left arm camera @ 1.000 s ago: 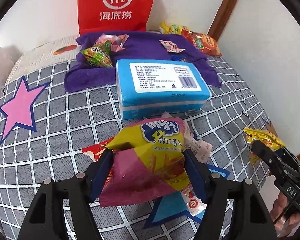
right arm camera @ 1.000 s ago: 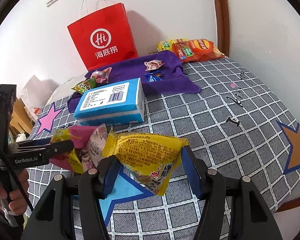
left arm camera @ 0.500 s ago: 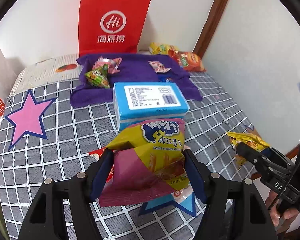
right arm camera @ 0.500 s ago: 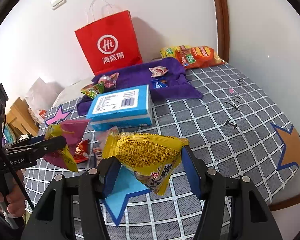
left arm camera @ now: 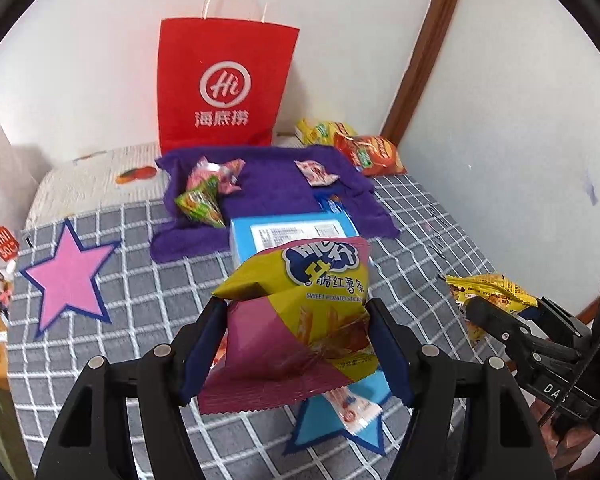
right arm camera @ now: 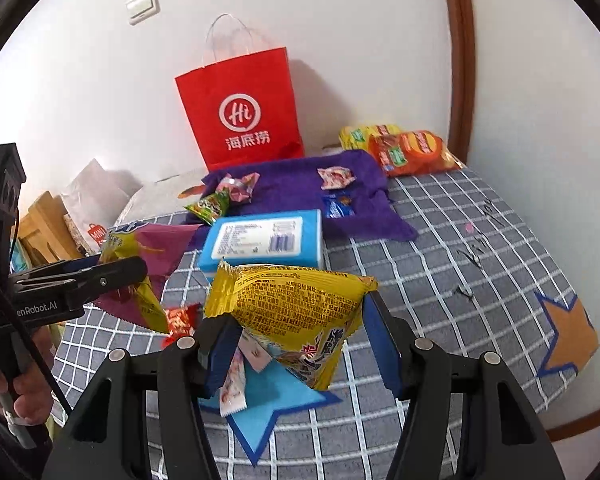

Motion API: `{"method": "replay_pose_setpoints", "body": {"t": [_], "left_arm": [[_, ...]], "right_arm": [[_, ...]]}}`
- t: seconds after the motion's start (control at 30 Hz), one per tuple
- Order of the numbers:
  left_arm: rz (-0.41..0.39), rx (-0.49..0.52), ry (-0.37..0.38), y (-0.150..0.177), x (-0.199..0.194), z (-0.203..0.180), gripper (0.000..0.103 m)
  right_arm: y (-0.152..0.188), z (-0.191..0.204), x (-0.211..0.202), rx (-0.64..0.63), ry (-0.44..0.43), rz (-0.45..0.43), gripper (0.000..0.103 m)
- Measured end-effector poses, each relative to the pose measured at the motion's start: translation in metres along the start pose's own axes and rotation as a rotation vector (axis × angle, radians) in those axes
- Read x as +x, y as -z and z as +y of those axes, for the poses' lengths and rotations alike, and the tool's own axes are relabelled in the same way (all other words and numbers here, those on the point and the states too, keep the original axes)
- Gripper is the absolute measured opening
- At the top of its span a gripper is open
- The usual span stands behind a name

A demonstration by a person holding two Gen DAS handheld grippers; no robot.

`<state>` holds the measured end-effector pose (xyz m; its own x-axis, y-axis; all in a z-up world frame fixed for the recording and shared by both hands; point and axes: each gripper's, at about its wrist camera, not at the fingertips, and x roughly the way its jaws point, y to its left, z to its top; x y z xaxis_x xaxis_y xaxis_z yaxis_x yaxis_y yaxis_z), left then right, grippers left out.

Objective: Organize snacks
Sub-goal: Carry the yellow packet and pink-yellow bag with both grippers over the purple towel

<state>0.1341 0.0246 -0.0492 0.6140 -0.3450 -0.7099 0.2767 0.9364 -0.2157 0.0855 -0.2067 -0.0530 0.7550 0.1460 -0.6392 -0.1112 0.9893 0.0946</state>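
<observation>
The left tool (left arm camera: 296,344) is clamping a sweet potato stick bag (left arm camera: 300,312) above the bed (left arm camera: 140,288); the right tool (right arm camera: 300,344) is pinching a yellow packet (right arm camera: 296,300). Only the right view is showing a light switch (right arm camera: 142,5) at 11 o'clock.

The grid-patterned bed (right arm camera: 440,264) carries a purple towel (right arm camera: 296,196), blue box (right arm camera: 264,240) and red bag (right arm camera: 240,120).

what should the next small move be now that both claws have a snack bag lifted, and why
Probably carry the sweet potato stick bag in the left claw forward toward the purple cloth, where other snacks already lie; the blue box sits between, so stay high.
</observation>
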Motion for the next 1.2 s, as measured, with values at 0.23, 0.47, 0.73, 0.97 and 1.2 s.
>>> {"method": "replay_pose_setpoints", "body": {"t": [0.23,0.47,0.73,0.97,1.2], "left_arm": [[-0.035,-0.007,-0.046,-0.038,0.008,0.021,0.069],[-0.057,-0.026,-0.08,-0.078,0.03,0.042,0.069],[-0.065,-0.039,-0.113,-0.126,0.062,0.061,0.069],[-0.049,-0.063,-0.109,-0.154,0.096,0.077,0.069],[-0.048,-0.093,-0.114,-0.164,0.127,0.092,0.069]], "right_arm": [[-0.038,0.011,0.027,-0.044,-0.022,0.005,0.059],[-0.096,0.017,0.067,-0.082,-0.045,0.003,0.059],[-0.146,0.026,0.118,-0.125,-0.076,0.006,0.059],[-0.178,0.036,0.172,-0.148,-0.103,0.036,0.059],[-0.199,0.036,0.212,-0.156,-0.113,0.048,0.059]]}}
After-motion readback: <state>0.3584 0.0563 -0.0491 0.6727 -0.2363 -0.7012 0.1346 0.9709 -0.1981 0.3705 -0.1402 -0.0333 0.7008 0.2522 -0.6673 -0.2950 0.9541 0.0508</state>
